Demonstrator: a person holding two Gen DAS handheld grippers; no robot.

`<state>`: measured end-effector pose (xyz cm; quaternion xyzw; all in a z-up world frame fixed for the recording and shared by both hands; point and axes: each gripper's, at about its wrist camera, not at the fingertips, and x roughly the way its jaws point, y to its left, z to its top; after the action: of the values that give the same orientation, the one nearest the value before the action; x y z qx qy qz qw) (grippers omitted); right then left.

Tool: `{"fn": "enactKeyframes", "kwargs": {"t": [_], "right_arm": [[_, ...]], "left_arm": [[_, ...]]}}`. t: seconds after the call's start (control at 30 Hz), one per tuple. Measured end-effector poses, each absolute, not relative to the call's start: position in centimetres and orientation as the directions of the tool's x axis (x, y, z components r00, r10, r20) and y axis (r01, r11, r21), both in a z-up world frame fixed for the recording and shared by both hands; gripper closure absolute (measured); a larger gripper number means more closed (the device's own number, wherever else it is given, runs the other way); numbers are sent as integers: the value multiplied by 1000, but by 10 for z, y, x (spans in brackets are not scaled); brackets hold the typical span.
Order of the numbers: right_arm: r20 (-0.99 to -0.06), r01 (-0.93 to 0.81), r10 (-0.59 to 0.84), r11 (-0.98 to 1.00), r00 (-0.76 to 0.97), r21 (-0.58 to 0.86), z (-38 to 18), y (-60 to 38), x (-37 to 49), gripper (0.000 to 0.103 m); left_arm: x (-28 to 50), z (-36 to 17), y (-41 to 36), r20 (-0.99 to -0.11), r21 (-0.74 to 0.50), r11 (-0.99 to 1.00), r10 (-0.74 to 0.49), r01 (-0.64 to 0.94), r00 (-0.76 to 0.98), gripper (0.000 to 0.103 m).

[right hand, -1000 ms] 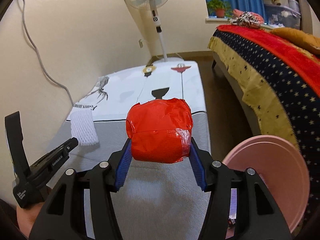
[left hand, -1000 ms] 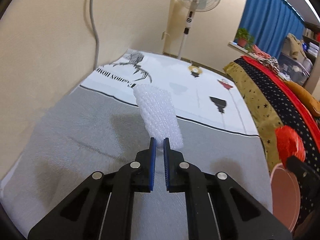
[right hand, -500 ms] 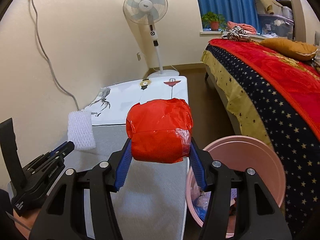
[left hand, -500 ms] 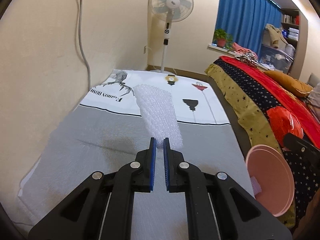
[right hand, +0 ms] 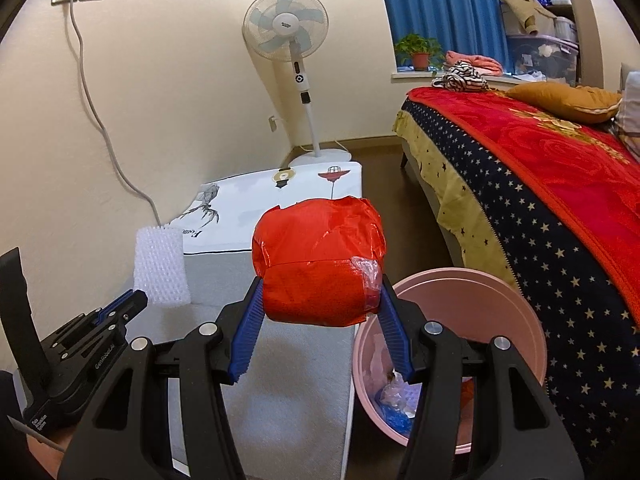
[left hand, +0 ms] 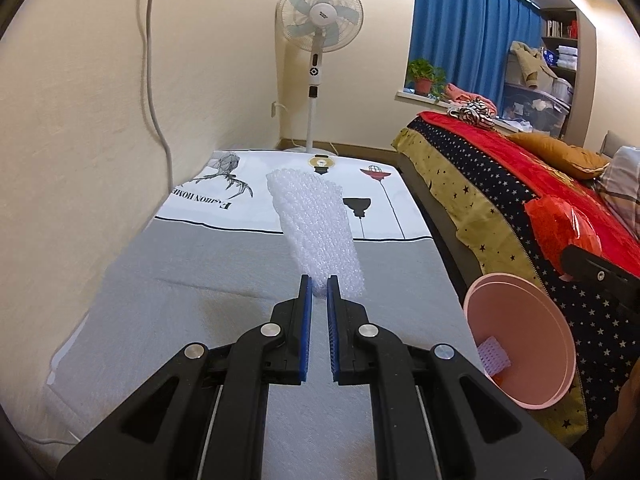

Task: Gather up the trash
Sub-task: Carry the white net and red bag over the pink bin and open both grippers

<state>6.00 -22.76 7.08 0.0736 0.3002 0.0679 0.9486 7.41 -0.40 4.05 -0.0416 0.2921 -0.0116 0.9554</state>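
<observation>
My left gripper [left hand: 319, 285] is shut on the lower end of a white foam net sleeve [left hand: 316, 230], held up above the grey and white cloth-covered table [left hand: 192, 280]. The sleeve [right hand: 160, 272] and the left gripper [right hand: 134, 300] also show in the right wrist view. My right gripper [right hand: 320, 296] is shut on a red crumpled plastic wrapper [right hand: 320, 264], held just left of and above a pink trash bin [right hand: 516, 320]. In the left wrist view the red wrapper [left hand: 560, 228] hangs above the bin [left hand: 532, 344] at the right.
The bin holds several pieces of trash [right hand: 396, 396]. A bed with a red starred blanket [right hand: 540, 168] stands right of the bin. A standing fan [left hand: 318, 36] is at the far end of the table. A cable [right hand: 100, 128] runs down the wall.
Both grippers have risen and tilted up with their loads. The pink bin has come more fully into view below the right gripper.
</observation>
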Motion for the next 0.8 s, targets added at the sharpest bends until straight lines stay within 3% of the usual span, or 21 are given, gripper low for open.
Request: {"fn": "enactKeyframes", "kwargs": {"t": [0.8], "right_arm": [[-565, 85, 25, 982, 825, 167, 67, -274, 56, 48]], "left_arm": [[81, 27, -51, -544, -104, 985, -173, 138, 821, 96]]}}
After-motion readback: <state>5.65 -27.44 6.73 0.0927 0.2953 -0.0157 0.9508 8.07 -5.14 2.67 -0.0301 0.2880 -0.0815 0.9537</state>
